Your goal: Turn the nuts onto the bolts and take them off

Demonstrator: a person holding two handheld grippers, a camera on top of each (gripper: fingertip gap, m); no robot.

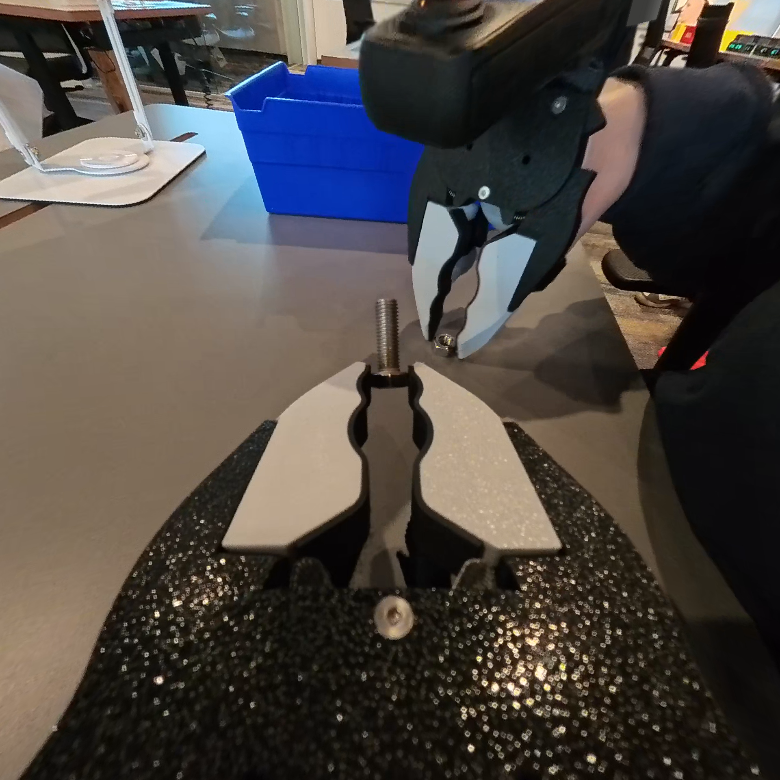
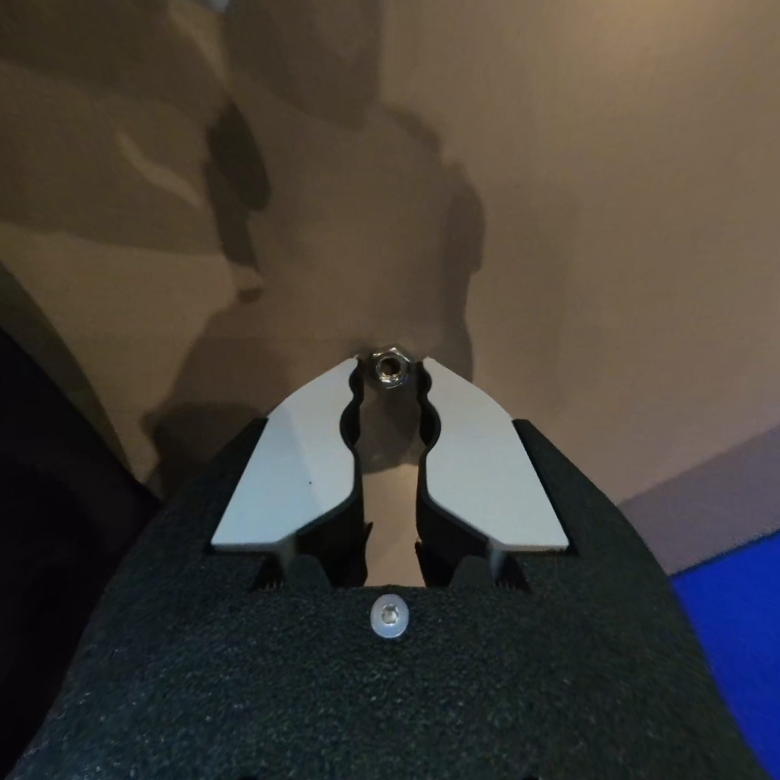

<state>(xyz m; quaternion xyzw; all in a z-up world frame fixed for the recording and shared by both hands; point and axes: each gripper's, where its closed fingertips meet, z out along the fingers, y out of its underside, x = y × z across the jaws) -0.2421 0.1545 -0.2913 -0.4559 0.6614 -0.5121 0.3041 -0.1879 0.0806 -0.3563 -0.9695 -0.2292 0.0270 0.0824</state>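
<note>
In the left wrist view my left gripper [image 1: 389, 371] is shut on the head of a steel bolt [image 1: 387, 333]. The bolt stands upright with its threaded shank pointing up, just above the grey table [image 1: 169, 316]. My right gripper [image 1: 447, 344] points steeply down, a little right of and beyond the bolt. Its tips rest at the table and close around a small hex nut [image 1: 444, 340]. In the right wrist view the nut [image 2: 390, 369] sits between my right gripper's tips [image 2: 390, 366], its hole facing the camera.
A blue plastic bin [image 1: 320, 139] stands at the back of the table; it also shows at the lower right of the right wrist view [image 2: 734, 633]. A clear stand on a white mat [image 1: 105, 169] is at the far left. A dark-sleeved arm [image 1: 696, 169] fills the right side. The tips of one gripper are about 11 cm away from the tips of the other.
</note>
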